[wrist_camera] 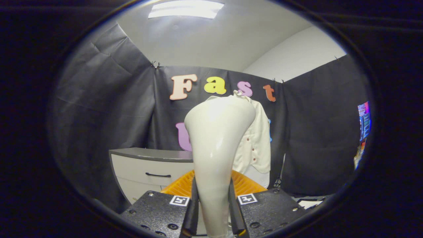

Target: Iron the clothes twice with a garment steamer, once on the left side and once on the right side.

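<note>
A cream-white garment steamer (216,145) stands upright between my fingers, its handle narrow at the bottom and its head widening at the top. My gripper (213,211) is shut on the handle, with a finger pressing each side. Beyond the steamer's head hangs a cream shirt (256,145) with small dark buttons, in front of the booth's back wall. The steamer hides the shirt's left half. The steamer's head sits apart from the shirt, nearer to me.
An orange ribbed basket (180,186) lies just beyond my fingers, behind the steamer handle. A white cabinet with a grey top (148,165) and a dark drawer handle stands to the left of the shirt. A lit screen (363,120) shows at the far right.
</note>
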Available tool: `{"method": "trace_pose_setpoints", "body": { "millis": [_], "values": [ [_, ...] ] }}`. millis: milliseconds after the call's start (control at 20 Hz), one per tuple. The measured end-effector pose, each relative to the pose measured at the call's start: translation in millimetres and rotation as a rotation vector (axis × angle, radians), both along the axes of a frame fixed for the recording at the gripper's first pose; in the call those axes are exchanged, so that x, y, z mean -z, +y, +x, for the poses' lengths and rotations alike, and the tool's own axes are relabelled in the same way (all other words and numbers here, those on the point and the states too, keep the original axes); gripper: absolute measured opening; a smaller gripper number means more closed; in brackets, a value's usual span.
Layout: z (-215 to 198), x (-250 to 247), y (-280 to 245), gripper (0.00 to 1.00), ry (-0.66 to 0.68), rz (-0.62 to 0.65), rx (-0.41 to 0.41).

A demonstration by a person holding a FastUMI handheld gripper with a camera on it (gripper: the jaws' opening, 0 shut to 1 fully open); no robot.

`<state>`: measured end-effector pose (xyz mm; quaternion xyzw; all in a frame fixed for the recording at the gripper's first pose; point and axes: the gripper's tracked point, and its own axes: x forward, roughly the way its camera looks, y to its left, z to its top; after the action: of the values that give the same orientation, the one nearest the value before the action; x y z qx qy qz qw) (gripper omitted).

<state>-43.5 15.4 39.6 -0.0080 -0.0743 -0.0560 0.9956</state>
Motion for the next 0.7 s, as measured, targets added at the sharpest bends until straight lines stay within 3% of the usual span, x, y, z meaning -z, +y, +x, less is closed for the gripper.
{"method": "trace_pose_setpoints", "body": {
  "millis": [700],
  "values": [
    [17,37,30,0.39,0.085,-0.029,0.006]
  ]
}}
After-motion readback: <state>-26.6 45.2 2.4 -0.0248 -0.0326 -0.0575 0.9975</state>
